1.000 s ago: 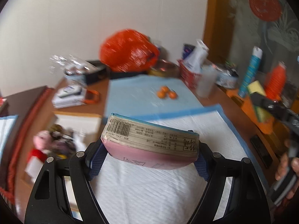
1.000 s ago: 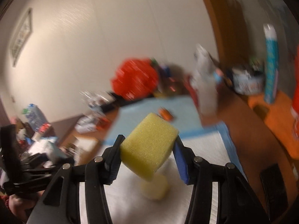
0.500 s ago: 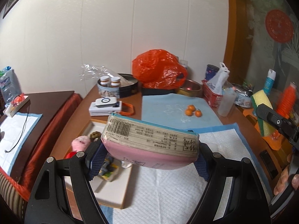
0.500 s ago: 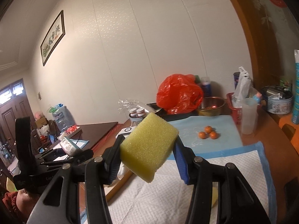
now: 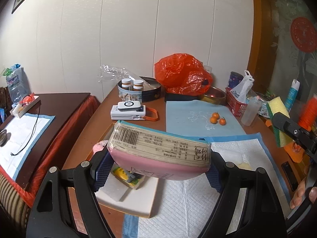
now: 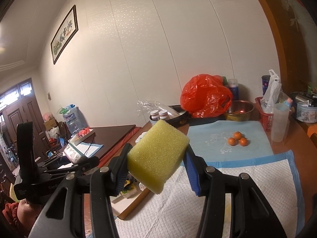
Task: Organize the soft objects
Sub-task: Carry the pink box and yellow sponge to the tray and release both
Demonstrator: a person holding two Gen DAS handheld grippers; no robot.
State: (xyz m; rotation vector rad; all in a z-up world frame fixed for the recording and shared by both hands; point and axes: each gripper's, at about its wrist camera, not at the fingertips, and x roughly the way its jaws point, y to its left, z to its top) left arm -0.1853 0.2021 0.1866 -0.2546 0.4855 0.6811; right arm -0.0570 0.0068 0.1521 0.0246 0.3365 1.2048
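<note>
So you're mid-carry with both hands loaded right now. Your left gripper (image 5: 159,165) is pinching a tissue pack (image 5: 158,150) across its long ends, dead centre low in the left wrist frame, up in the air above the table. Your right gripper (image 6: 156,165) is clamped on a yellow sponge (image 6: 157,155), tilted on a corner, centre of the right wrist frame, also airborne.

Progress-wise I'd call it partway: the shallow tray (image 5: 136,204) at lower centre-left of the left view already has a few things in it, something pink and fuzzy plus a yellow packet half hidden behind the pack, but neither of your two items is down yet. Looks like one pale yellow piece (image 5: 244,165) also sits on the white pad (image 5: 188,202) at right, hard to say what it is.

Materials: the pack is glossy plastic wrap, pink underneath, with a printed barcode label, and it bulges a bit between the pads, so it's squishy. The sponge is open-pored foam, blocky with rounded edges. The pad is quilted and papery with a blue border.
</note>
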